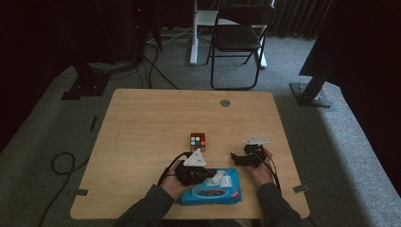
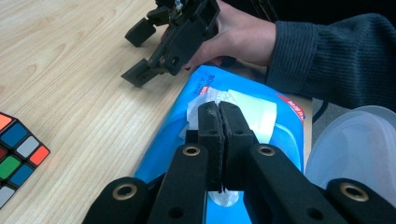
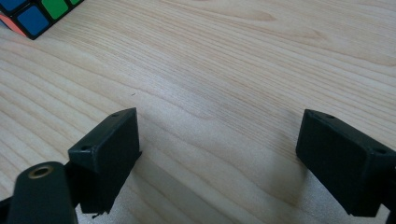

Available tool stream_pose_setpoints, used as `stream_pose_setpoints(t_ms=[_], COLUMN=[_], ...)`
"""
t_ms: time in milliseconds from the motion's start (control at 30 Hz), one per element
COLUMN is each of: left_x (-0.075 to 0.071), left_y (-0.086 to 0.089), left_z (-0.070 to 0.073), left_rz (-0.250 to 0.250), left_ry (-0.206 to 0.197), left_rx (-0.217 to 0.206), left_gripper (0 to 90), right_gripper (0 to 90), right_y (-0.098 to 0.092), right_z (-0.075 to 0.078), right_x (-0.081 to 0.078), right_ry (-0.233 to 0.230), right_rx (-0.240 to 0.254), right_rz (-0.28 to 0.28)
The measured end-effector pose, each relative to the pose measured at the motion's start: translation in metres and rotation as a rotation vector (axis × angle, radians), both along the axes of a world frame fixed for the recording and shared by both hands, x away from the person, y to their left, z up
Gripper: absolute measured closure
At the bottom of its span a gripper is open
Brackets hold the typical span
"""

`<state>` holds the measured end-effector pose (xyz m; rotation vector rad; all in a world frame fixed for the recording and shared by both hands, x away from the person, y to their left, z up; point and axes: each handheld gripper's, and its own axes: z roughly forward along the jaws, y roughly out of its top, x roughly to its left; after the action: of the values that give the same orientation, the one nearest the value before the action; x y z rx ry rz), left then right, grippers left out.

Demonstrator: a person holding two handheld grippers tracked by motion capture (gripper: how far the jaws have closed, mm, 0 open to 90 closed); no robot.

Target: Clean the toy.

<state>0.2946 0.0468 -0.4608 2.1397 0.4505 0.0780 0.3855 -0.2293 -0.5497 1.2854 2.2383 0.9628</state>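
Note:
A blue pack of wet wipes (image 1: 210, 194) (image 2: 170, 135) lies at the table's near edge between the person's two hands. My left gripper (image 1: 208, 176) (image 2: 218, 107) lies over it, jaws pressed together on the white flap (image 2: 254, 112) at the top of the pack. My right gripper (image 1: 235, 157) (image 2: 138, 53) (image 3: 219, 154) rests just right of the pack, its jaws wide apart over bare wood with nothing between them. A colour cube (image 1: 197, 142) (image 2: 18, 154) (image 3: 32, 14) sits on the table a little beyond both grippers.
The wooden table (image 1: 142, 123) has a round grey cap (image 1: 225, 102) near its far edge. A clear plastic container (image 2: 359, 144) shows beside the pack in the left gripper view. A folding chair (image 1: 239, 33) stands on the carpet behind the table.

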Motion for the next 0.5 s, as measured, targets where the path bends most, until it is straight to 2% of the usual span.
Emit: stream_pose_setpoints(t_ms=[500], left_x=[-0.0037], left_y=[0.0007], left_z=[0.0077], left_rz=[-0.008], left_ry=[-0.008], left_rx=[-0.016], left_gripper=[89.4], right_gripper=[13.0], right_y=[0.0], right_z=[0.0], right_x=[0.0], right_ry=[0.0], right_rx=[0.0], right_rz=[0.0])
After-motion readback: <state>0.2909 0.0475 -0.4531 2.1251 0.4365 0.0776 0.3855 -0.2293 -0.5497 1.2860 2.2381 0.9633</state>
